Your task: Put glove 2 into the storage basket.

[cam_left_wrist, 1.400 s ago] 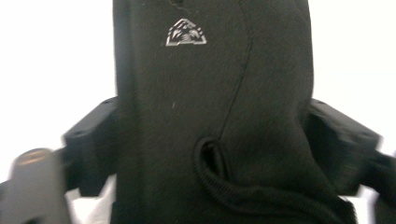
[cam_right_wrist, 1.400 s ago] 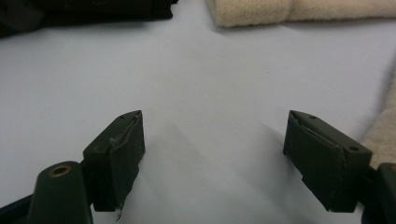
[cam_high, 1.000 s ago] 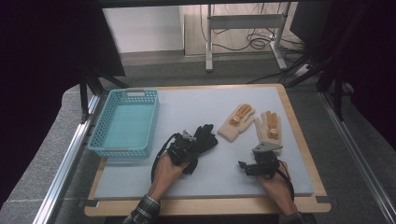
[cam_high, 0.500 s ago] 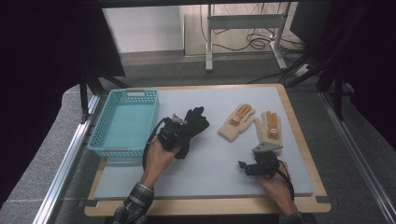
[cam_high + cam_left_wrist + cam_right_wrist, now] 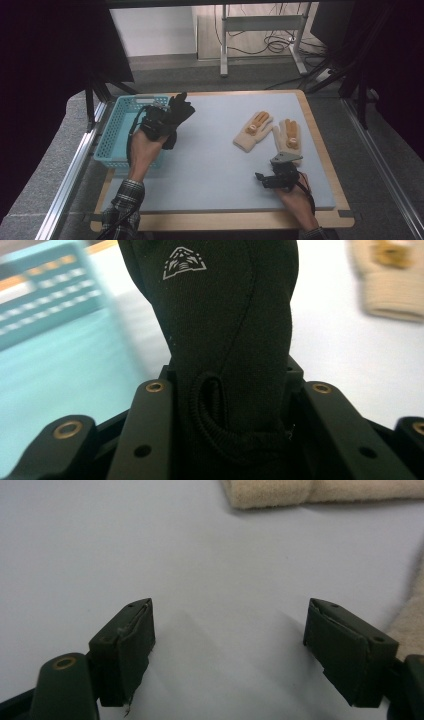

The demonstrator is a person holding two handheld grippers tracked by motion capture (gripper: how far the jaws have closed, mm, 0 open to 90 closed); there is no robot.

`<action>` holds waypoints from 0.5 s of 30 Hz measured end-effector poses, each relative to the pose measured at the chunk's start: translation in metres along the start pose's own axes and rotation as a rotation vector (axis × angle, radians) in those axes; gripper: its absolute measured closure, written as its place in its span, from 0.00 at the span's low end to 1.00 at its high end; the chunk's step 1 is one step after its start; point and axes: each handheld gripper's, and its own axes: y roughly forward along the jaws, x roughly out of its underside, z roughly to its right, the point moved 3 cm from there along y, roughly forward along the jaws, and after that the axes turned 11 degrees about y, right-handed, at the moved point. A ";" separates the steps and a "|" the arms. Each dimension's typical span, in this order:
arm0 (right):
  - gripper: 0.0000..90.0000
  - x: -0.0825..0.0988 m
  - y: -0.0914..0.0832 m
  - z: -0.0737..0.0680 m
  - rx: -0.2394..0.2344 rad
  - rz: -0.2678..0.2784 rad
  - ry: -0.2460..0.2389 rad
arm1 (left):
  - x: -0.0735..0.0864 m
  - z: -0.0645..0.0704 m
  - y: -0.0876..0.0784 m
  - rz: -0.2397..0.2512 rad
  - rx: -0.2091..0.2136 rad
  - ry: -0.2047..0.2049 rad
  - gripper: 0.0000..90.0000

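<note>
High view: left gripper clamped on black glove, long axis up and away, just right of blue basket; right gripper, jaws apart, near beige gloves.

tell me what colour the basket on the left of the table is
Light blue, or turquoise. The basket shows best in the high view, beside the black glove in the left tool.
</note>
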 end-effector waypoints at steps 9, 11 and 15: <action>0.22 0.000 0.000 0.000 0.000 -0.001 -0.002 | 0.038 -0.070 0.003 -0.084 -0.056 -0.152 0.71; 0.22 0.000 0.000 0.000 0.000 0.000 -0.002 | 0.048 -0.084 0.006 -0.112 -0.062 -0.182 0.71; 0.22 0.000 0.000 0.000 0.000 0.000 -0.001 | 0.065 -0.105 0.017 -0.183 -0.079 -0.235 0.70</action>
